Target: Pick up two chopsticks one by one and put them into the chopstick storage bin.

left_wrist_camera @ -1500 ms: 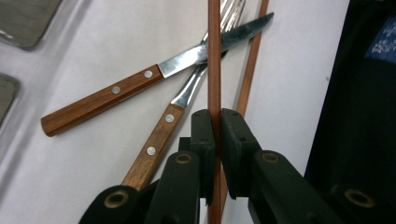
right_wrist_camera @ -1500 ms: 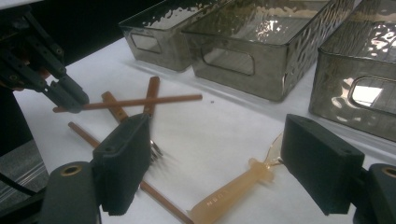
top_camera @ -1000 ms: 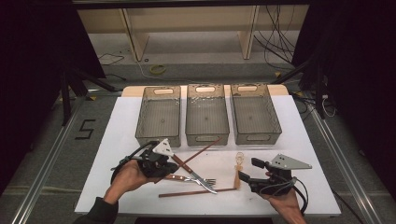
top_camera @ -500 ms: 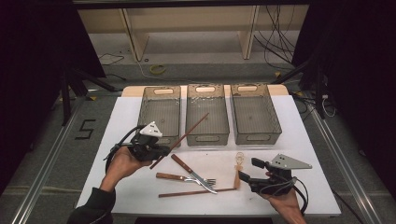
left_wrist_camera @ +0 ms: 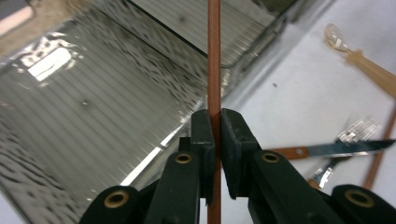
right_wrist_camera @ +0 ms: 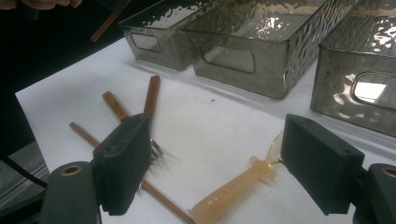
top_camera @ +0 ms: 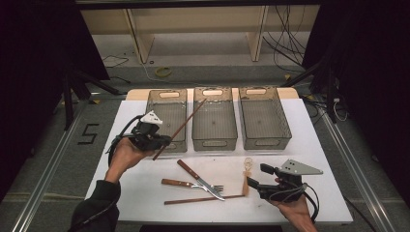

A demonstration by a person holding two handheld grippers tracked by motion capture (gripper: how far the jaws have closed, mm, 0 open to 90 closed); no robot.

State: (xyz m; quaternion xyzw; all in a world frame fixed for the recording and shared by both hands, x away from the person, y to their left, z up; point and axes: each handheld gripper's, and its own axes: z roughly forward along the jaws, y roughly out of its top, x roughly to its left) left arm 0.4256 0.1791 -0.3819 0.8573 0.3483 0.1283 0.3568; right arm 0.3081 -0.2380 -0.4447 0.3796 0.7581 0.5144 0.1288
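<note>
My left gripper (top_camera: 159,141) is shut on a brown chopstick (top_camera: 183,126), held off the table and slanting up over the near end of the left bin (top_camera: 168,94). The left gripper view shows the stick (left_wrist_camera: 214,56) pinched between the pads (left_wrist_camera: 204,135). My right gripper (top_camera: 257,175) rests at the front right with its jaws wide open. In the right gripper view (right_wrist_camera: 224,158) an amber plastic spoon (right_wrist_camera: 238,184) lies on the mat between the jaws, untouched. The spoon (top_camera: 248,165) points toward the bins.
Three clear grey bins stand in a row at the back of the white mat (top_camera: 309,145): left, middle (top_camera: 214,141) and right (top_camera: 265,141). A wooden-handled knife (top_camera: 186,169), a fork (top_camera: 174,183) and a second chopstick (top_camera: 203,198) lie at the front centre.
My left gripper has lifted the chopstick off the mat and carried it up and back toward the left bin. The right gripper has stayed put.
</note>
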